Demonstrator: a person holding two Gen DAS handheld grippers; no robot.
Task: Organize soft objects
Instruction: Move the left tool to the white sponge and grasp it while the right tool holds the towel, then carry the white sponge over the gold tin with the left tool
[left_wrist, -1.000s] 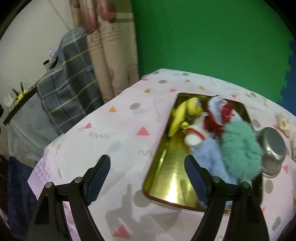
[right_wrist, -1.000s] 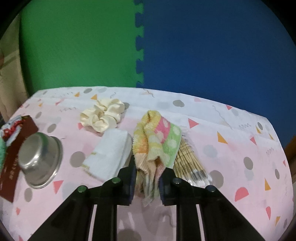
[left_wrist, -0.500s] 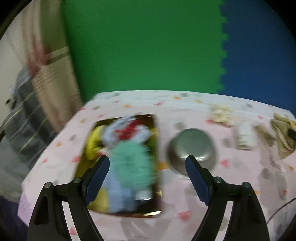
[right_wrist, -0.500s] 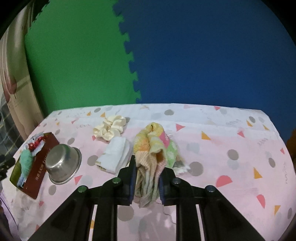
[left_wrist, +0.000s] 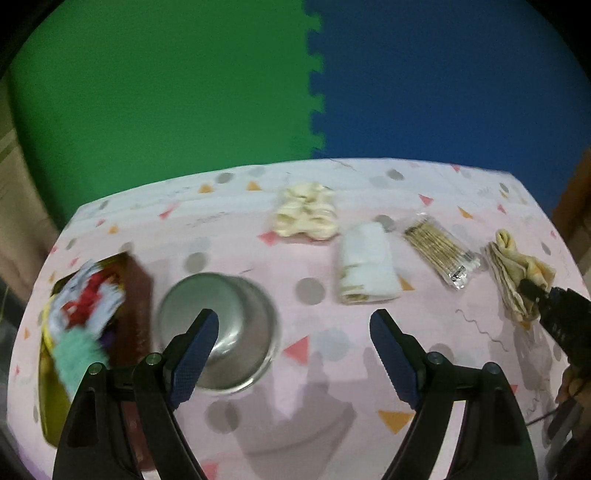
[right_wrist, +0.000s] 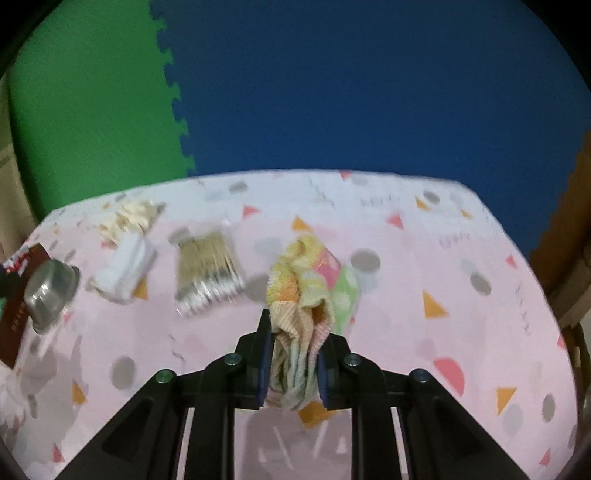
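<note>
Right gripper (right_wrist: 291, 363) up close, jaws clamped on the multicoloured cloth (right_wrist: 310, 291), which hangs between the pads above the pink tablecloth (right_wrist: 406, 332). Left gripper (left_wrist: 291, 354) spread wide, nothing between its fingers — steel bowl (left_wrist: 225, 325) just beyond. Farther out: white towel (left_wrist: 365, 269), packet of sticks (left_wrist: 439, 251), cream scrunchie (left_wrist: 306, 214) — the tray (left_wrist: 136, 295) of soft things at far left.
</note>
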